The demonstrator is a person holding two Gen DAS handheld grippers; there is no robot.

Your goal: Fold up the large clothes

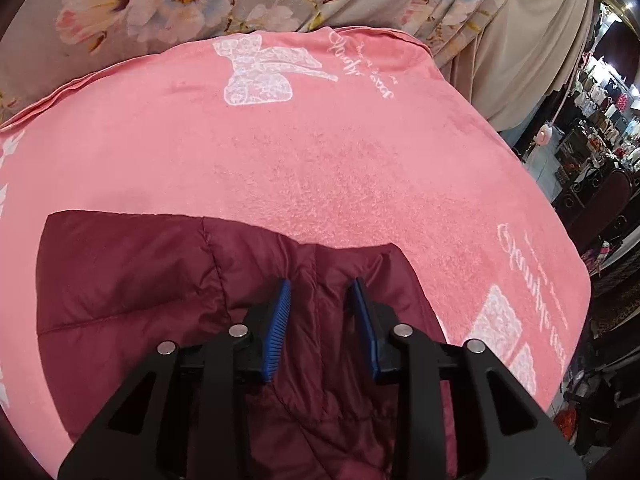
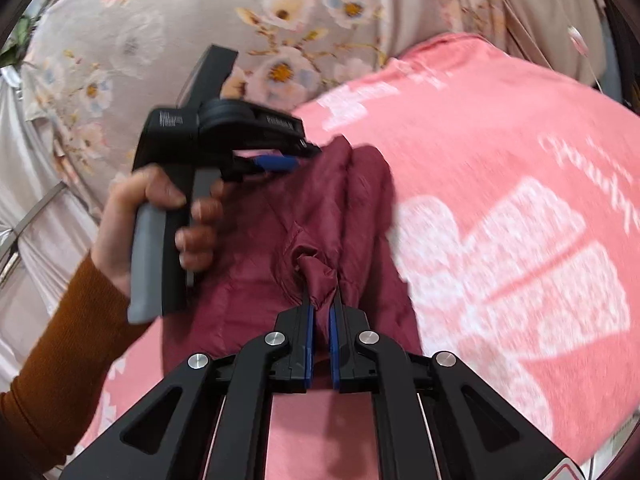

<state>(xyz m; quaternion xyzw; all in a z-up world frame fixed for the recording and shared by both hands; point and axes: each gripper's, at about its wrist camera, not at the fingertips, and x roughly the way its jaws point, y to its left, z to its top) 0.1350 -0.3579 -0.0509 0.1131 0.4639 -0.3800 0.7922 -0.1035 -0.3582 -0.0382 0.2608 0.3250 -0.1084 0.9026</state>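
A maroon quilted jacket point(image 1: 160, 288) lies on a pink blanket point(image 1: 340, 152). In the left wrist view my left gripper point(image 1: 320, 292) is open, its blue pads point(image 1: 280, 320) spread just above a ridge of the jacket. In the right wrist view my right gripper point(image 2: 322, 304) is shut on a bunched fold of the jacket point(image 2: 316, 276). The left gripper also shows in the right wrist view point(image 2: 276, 162), held by a hand over the jacket's far edge point(image 2: 344, 184).
The pink blanket point(image 2: 500, 160) with white bow prints covers a bed. Floral grey bedding point(image 1: 160, 0) and a beige curtain point(image 1: 540, 60) lie beyond. Cluttered shelves point(image 1: 600, 120) stand at the right. An orange-sleeved arm point(image 2: 52, 344) is at the left.
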